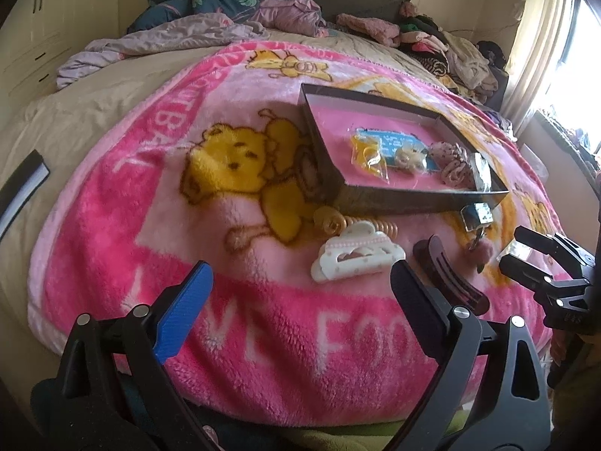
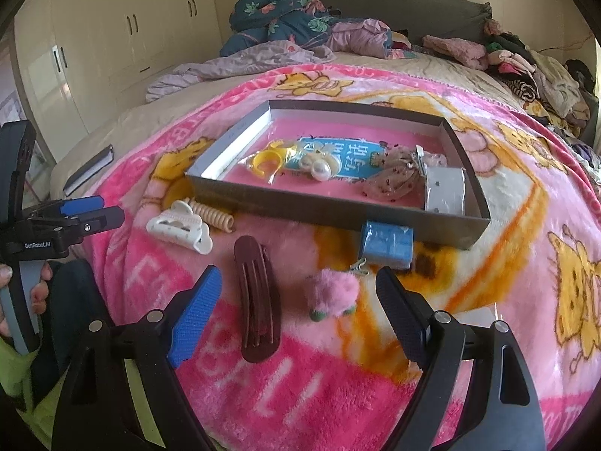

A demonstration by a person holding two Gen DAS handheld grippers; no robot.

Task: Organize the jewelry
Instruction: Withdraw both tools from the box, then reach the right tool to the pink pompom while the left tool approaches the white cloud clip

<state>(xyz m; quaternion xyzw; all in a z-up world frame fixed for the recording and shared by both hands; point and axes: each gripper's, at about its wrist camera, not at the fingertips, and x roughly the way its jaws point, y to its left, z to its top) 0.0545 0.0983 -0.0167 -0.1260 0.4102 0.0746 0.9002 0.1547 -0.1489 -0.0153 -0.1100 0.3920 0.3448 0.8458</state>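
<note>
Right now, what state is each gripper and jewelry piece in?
Left gripper: open, empty.
Right gripper: open, empty, over the blanket.
Box: open-topped, already holding some pieces.
White claw clip: outside the box, on the blanket.
Spiral hair tie: outside, beside the claw clip.
Brown barrette: outside.
Pink pom-pom charm: outside.
Blue packet: outside, against the box wall.

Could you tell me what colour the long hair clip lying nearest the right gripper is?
The hair clip is dark maroon-brown, clearest in the right wrist view.
</note>
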